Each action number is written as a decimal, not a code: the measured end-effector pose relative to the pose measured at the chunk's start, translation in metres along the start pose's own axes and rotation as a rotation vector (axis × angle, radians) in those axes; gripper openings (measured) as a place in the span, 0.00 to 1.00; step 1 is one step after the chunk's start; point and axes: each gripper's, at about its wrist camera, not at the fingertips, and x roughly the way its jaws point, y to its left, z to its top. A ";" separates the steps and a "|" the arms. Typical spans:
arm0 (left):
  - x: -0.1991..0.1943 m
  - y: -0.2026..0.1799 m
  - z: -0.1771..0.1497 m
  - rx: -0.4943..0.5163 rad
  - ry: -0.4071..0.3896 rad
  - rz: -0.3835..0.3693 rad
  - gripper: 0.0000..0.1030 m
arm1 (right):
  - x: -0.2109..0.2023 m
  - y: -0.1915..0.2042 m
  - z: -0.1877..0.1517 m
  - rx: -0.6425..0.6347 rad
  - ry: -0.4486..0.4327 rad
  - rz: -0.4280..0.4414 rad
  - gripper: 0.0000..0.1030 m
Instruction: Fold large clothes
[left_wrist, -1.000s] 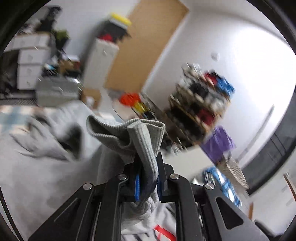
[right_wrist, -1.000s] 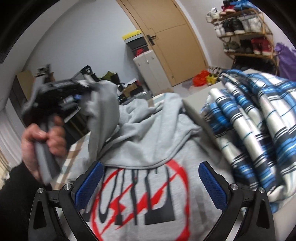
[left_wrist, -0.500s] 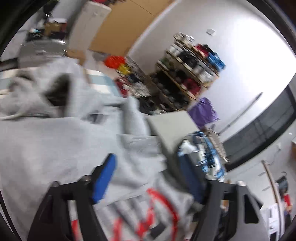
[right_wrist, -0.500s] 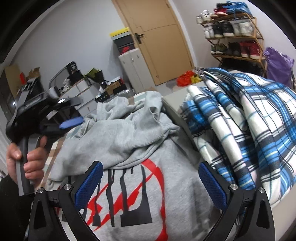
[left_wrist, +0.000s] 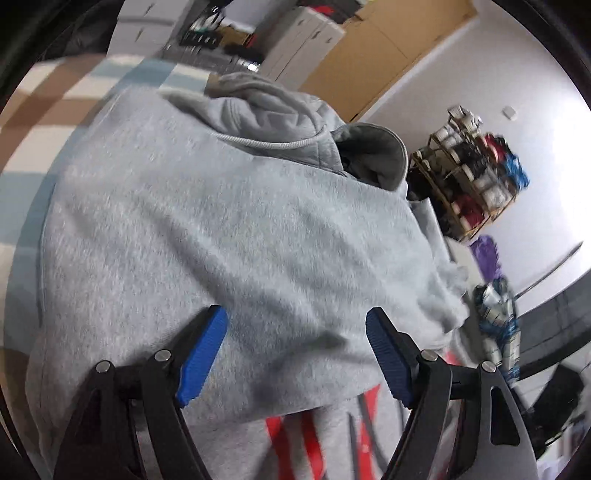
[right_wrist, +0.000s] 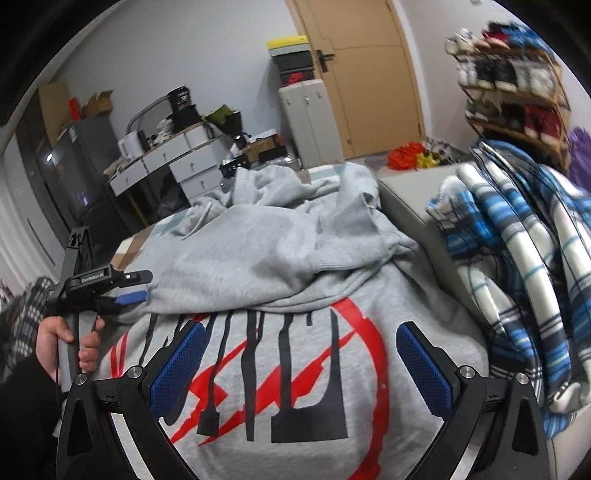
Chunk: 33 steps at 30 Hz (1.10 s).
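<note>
- Grey hoodie (right_wrist: 280, 258) lies spread on the bed, one sleeve folded across its red print.
- Left gripper (left_wrist: 295, 354) spread wide, empty, above the sleeve.
- Right gripper (right_wrist: 299, 369) spread wide, empty, over the print.
- Plaid blanket (right_wrist: 517, 258) right of it.

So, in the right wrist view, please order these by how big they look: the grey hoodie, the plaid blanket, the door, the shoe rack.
1. hoodie
2. plaid blanket
3. door
4. shoe rack

The door and rack stand farther away, so their rank is unsure.
</note>
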 end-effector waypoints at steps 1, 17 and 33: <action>0.000 -0.010 -0.004 0.034 -0.002 0.043 0.71 | 0.001 0.004 0.000 -0.021 -0.005 -0.006 1.00; -0.137 -0.135 -0.099 0.308 -0.378 0.507 0.85 | -0.007 0.035 -0.003 -0.094 -0.079 0.045 1.00; -0.126 -0.123 -0.086 0.398 -0.448 0.501 0.85 | -0.012 0.071 0.004 -0.093 -0.120 0.084 1.00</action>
